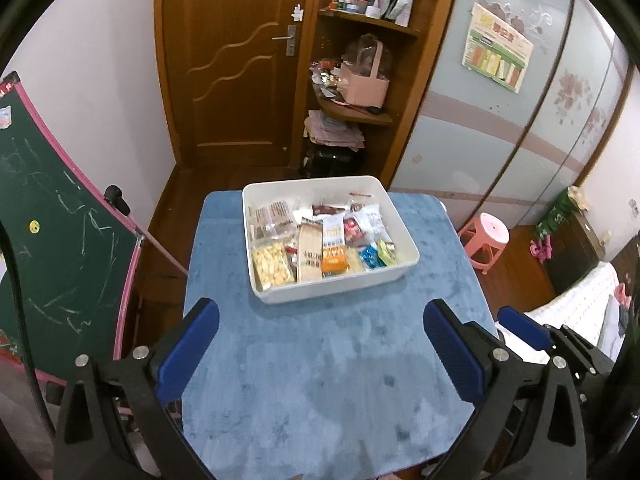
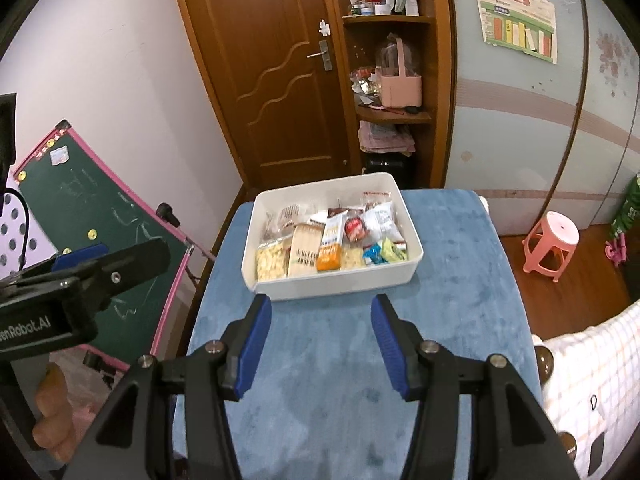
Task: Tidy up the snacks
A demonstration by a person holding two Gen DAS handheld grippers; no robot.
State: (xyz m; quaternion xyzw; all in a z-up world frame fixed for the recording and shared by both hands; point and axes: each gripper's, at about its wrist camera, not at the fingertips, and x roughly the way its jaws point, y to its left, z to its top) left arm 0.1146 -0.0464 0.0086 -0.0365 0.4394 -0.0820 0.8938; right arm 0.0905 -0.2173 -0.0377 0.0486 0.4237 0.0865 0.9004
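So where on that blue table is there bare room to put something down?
The blue cloth between the white bin and both open grippers, left and right, is bare, as are strips beside the bin. The bin itself is crowded with snack packets.

A smooth white plastic bin point(image 1: 394, 272) of glossy wrapped snacks point(image 1: 320, 246) sits on plush blue cloth point(image 1: 320, 380) (slightly matted).

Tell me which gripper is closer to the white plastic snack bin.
Right. The right gripper hangs open just short of the white plastic snack bin; the left gripper, also open, sits farther back over the blue cloth.
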